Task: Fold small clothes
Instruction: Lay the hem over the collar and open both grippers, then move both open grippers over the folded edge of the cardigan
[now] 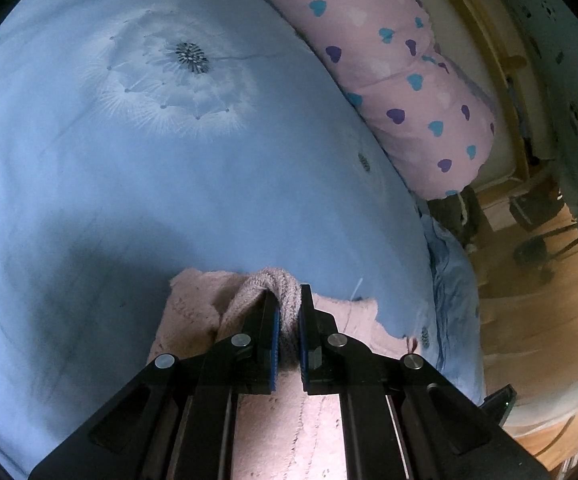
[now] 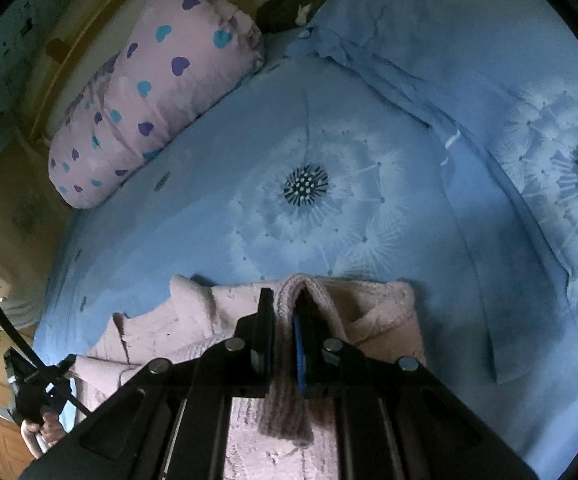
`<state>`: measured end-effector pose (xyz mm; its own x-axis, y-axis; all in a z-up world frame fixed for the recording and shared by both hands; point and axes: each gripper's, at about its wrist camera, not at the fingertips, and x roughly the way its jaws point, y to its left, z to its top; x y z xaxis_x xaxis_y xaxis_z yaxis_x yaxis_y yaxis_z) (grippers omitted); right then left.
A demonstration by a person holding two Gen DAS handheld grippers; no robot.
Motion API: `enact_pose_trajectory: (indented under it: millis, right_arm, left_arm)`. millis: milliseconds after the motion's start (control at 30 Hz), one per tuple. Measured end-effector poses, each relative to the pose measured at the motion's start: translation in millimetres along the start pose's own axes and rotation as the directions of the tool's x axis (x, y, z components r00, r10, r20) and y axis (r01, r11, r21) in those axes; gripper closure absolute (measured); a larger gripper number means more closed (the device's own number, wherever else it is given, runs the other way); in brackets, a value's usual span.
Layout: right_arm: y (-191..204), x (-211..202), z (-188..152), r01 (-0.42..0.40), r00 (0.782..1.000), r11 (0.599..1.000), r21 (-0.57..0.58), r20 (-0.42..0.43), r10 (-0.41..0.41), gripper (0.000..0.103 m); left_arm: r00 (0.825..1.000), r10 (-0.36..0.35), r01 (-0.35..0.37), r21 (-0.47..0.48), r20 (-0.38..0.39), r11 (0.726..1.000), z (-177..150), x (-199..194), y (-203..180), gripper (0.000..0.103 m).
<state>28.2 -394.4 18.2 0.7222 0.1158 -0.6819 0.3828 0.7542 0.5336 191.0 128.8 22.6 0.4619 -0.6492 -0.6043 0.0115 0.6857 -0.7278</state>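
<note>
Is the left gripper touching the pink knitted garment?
Touching. In the left wrist view, the left gripper pinches the pink knitted garment's ribbed edge.

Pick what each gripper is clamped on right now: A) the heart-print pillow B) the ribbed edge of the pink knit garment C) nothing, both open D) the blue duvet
B: the left gripper and the right gripper each pinch a ribbed band of the pink knit garment between their fingers.

Black tool [image 1: 288, 300], blue pads [image 1: 275, 344], silver bolts [image 1: 241, 339].
</note>
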Motion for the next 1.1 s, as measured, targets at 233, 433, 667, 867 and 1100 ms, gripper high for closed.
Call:
enact_pose_trajectory:
  millis: [233, 433, 667, 867, 1100]
  right_arm:
    - [-7.3, 3.2, 23.4, 0.009, 0.998, 0.996, 0.090, 0.066, -0.015, 0.080]
    - [-4.9, -20.5, 37.8, 0.002, 0.972, 0.999, 0.041, 0.235, -0.011, 0.023]
    - [-9.2, 3.5, 27.8, 0.103, 0.992, 0.993, -0.058, 0.083, -0.098, 0.023]
    - [-14.8, 8.0, 15.3, 0.144, 0.989, 0.986, -0.085, 0.031, -0.142, 0.024]
    - [-4.1, -13.0, -16.0, 0.144, 0.982, 0.952, -0.269, -0.077, -0.170, 0.036]
  left_arm:
    - [0.990, -0.131, 0.136, -0.112, 0.045, 0.984, 12.8, 6.3, 7.9, 0.103]
    - [0.977, -0.187, 0.183, 0.050, 0.103, 0.982, 14.1, -15.7, -17.2, 0.084]
    - [0.985, -0.170, 0.171, 0.212, -0.023, 0.962, -4.5, -13.6, -56.7, 0.084]
    - [0.988, 0.144, -0.117, 0.355, -0.049, 0.927, -27.3, 4.1, -53.2, 0.083]
    - [0.969, 0.164, -0.139, 0.138, -0.187, 0.981, -26.6, -17.2, -3.2, 0.095]
